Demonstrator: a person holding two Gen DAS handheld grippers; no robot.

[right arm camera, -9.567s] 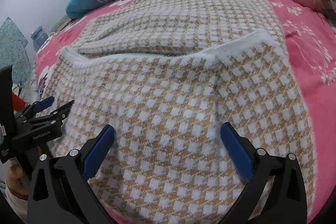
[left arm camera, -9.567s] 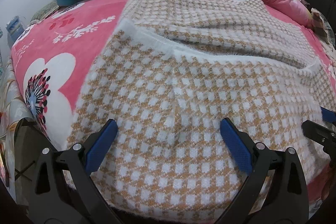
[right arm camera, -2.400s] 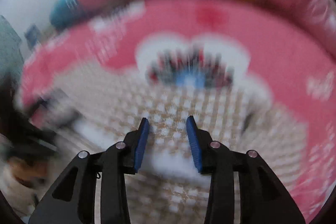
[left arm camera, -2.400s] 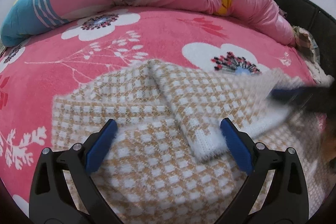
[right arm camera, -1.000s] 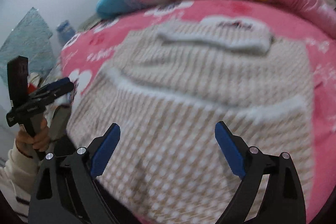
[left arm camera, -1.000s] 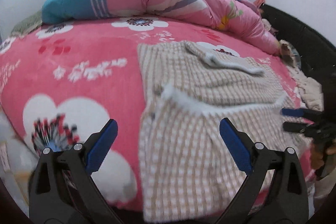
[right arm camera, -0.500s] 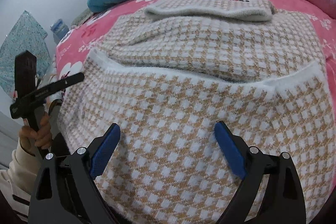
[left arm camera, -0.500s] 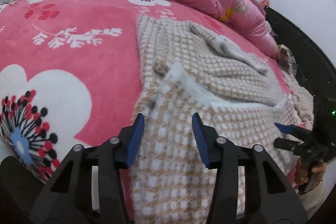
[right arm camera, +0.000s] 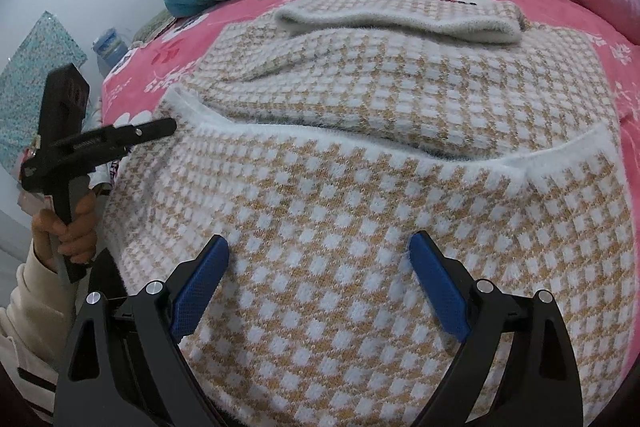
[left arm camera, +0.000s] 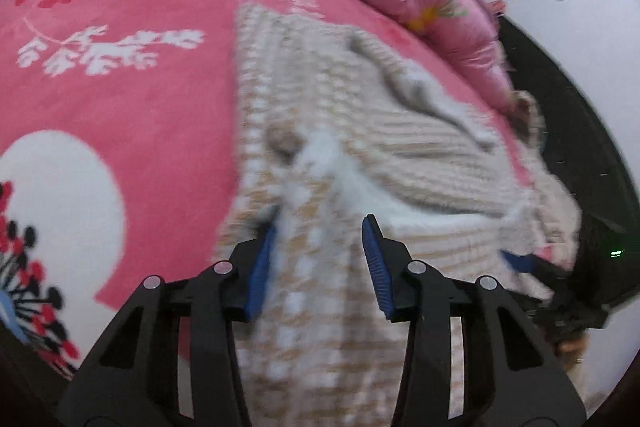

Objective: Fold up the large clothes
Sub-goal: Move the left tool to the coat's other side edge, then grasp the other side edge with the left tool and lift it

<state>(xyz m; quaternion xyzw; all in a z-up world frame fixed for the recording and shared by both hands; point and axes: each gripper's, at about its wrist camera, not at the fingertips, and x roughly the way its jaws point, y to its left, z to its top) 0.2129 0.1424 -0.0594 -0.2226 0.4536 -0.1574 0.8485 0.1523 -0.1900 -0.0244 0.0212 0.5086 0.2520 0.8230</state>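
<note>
Jaws apart: two grippers, left gripper [left arm camera: 318, 235] and right gripper [right arm camera: 319, 253], one checked sweater [right arm camera: 360, 155].

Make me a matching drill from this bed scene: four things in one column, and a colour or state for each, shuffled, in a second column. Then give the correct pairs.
Things:
1. checked sweater
2. blanket
3. left gripper
4. right gripper

Descriptions:
A. jaws spread wide above the knit
B. tan and white squares with a fluffy white edge
C. pink with white flowers
D. jaws narrowed around a raised fold of fabric

Pairs: 1-B, 2-C, 3-D, 4-A
</note>
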